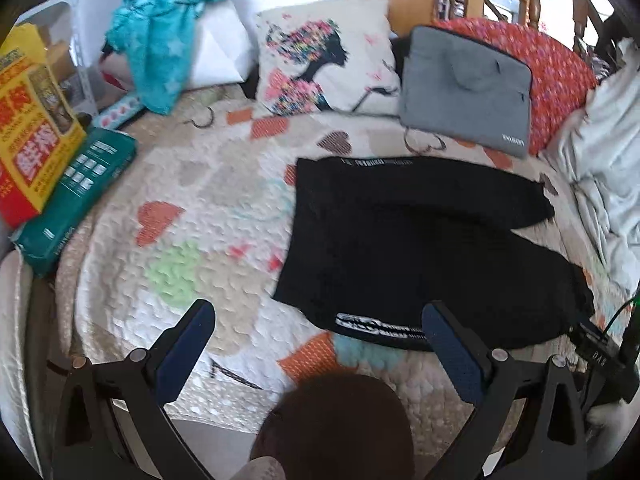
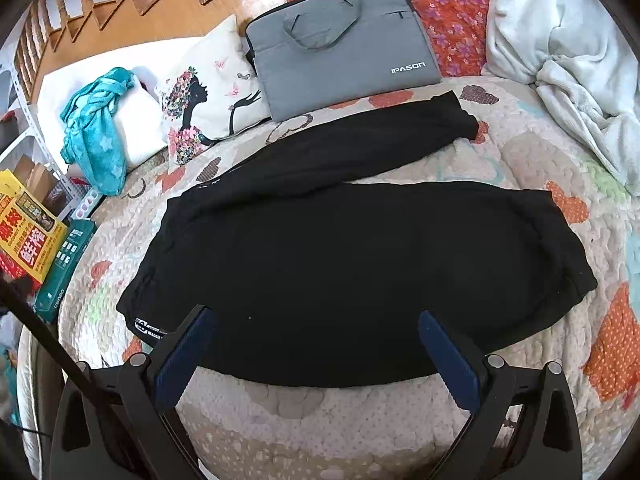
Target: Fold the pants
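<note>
the left hand-held gripper [image 1: 320, 344] tilts downward, its two black arms splayed and the blue-padded fingers [image 1: 188, 344] standing wide apart with nothing clamped between them. the right hand-held gripper [image 2: 318, 350] is also pitched down, its jaws spread just as wide, the blue pads [image 2: 448, 356] bare and pressing on nothing. in the left wrist view a dark rounded part of the person [image 1: 340, 424] shows low between the gripper's arms, blurred.

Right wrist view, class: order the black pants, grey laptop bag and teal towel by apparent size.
1. black pants, largest by far
2. grey laptop bag
3. teal towel, smallest, though it lies bunched and farther away
</note>
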`<state>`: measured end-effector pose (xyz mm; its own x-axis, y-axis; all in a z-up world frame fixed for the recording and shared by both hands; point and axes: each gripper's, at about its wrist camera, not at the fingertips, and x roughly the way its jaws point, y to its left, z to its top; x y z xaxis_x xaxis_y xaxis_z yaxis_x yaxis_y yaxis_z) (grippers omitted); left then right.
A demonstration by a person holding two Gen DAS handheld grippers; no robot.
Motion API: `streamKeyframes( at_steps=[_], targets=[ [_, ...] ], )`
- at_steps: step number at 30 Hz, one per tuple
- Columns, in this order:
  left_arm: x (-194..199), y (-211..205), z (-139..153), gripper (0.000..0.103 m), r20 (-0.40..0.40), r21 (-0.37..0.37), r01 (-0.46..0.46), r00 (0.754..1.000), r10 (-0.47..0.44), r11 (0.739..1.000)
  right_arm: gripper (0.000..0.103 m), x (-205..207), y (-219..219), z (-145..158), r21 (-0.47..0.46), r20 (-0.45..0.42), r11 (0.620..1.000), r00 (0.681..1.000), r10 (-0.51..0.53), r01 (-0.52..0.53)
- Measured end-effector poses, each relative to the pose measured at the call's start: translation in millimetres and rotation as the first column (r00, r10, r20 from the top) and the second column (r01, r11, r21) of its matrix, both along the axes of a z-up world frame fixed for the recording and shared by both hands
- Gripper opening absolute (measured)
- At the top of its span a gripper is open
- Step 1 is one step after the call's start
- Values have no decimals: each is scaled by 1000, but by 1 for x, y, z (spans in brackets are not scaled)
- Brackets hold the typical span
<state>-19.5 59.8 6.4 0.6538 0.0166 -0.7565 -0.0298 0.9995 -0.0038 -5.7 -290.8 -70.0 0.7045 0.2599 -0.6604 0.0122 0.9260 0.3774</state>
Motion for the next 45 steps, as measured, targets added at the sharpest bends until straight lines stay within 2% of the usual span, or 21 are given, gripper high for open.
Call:
streamKeyframes(
  at_steps=[3, 7, 15, 18, 22, 28, 32, 36, 42, 43, 45],
  targets=[
    [5, 0, -15, 103, -52, -44, 7, 999, -10, 999, 103, 0, -2, -1, 14, -4, 1000, 1000, -4, 4],
    [12, 11, -30, 103, -105, -128, -28, 994, 14, 991, 103, 2, -5, -2, 29, -11, 1000, 1000, -6, 6],
    [28, 42, -47, 103, -146, -71, -130, 982, 119, 989, 103, 3, -7, -3, 35, -20, 999, 1000, -15, 16],
    [38, 58, -68, 103, -186, -23, -176, 968, 169, 984, 103, 2, -7, -2, 29, -15, 999, 1000, -14, 15],
    [49, 83, -104, 103, -270, -17, -225, 939, 212, 974, 103, 1, -6, -1, 25, -11, 1000, 1000, -16, 16],
    [59, 97, -141, 103, -346, 0, -222, 915, 208, 975, 103, 4, -5, -3, 16, -35, 1000, 999, -11, 12],
    [59, 93, -141, 103, -317, 37, -198, 927, 200, 979, 103, 7, -3, -5, 2, -47, 1000, 999, -8, 8],
    [58, 93, -141, 103, -302, 41, -183, 935, 187, 982, 103, 11, 0, -7, -15, -62, 1000, 998, -3, 2],
    [55, 89, -144, 103, -310, 46, -183, 932, 188, 982, 103, 11, 5, -8, -41, -66, 999, 998, 8, -10],
    [53, 89, -141, 102, -310, 45, -192, 930, 196, 980, 103, 11, 5, -8, -43, -64, 999, 998, 10, -12],
    [48, 86, -129, 92, -296, 33, -202, 934, 202, 979, 103, 10, 6, -7, -40, -61, 999, 998, 17, -19]
  ],
)
